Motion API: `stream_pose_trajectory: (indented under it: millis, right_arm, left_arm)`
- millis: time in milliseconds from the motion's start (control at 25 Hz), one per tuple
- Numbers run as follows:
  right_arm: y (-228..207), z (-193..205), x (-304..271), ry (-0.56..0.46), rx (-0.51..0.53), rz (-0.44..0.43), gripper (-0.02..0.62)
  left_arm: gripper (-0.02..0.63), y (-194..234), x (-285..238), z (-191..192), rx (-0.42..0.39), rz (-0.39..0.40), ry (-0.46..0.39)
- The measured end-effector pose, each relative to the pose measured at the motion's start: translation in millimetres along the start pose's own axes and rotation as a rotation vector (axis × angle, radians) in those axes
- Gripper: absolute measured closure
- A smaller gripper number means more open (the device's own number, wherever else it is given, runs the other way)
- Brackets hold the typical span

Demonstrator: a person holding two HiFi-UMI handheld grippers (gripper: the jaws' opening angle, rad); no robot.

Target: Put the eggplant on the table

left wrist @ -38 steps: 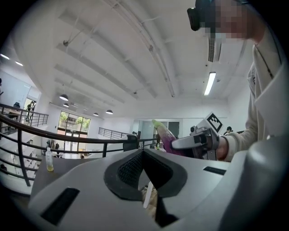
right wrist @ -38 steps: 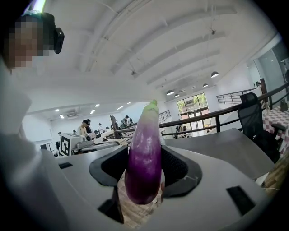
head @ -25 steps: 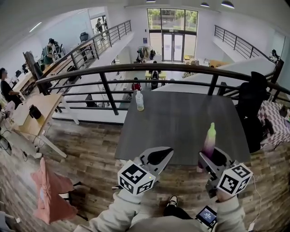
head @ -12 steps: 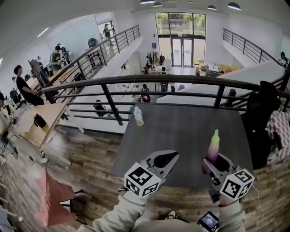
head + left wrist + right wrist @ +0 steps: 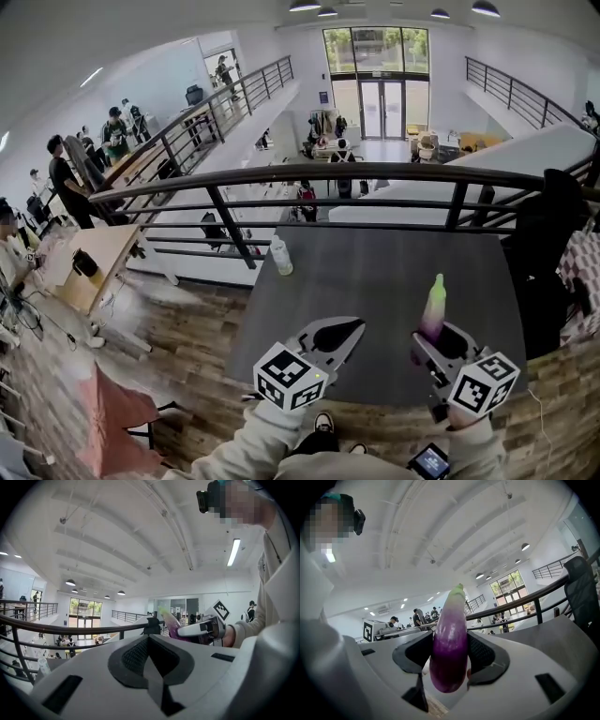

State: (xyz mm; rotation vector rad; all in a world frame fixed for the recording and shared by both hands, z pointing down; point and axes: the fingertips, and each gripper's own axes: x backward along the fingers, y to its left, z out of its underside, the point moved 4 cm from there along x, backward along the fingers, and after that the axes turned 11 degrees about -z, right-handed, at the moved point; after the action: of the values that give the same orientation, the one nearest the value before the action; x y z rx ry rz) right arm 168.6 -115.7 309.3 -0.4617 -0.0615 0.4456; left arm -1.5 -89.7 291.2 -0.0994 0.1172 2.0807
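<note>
Here the right claw (image 5: 437, 336) pinches the eggplant (image 5: 433, 307) upright over the table (image 5: 375, 262), the left claw (image 5: 349, 328) pressed together.

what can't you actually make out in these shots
Head view: the eggplant's lower end, hidden inside the right tongs.
Head view: the bottle's label, too small.
Head view: what the small screen shows, too small.
Right gripper view: the gap from eggplant to table, blocked by the tongs' body.
</note>
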Motion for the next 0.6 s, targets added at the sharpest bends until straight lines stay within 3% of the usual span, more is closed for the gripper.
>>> stream_pose_trajectory:
  millis: [320, 600]
  right_arm:
    - [-16, -16, -7, 0.024, 0.027, 0.014, 0.36]
    - [-48, -32, -48, 0.018, 0.042, 0.032, 0.36]
  left_arm:
    - [0.601, 7, -45, -12, 0.018, 0.035, -0.03]
    - [0.601, 53, -79, -14, 0.015, 0.059, -0.042]
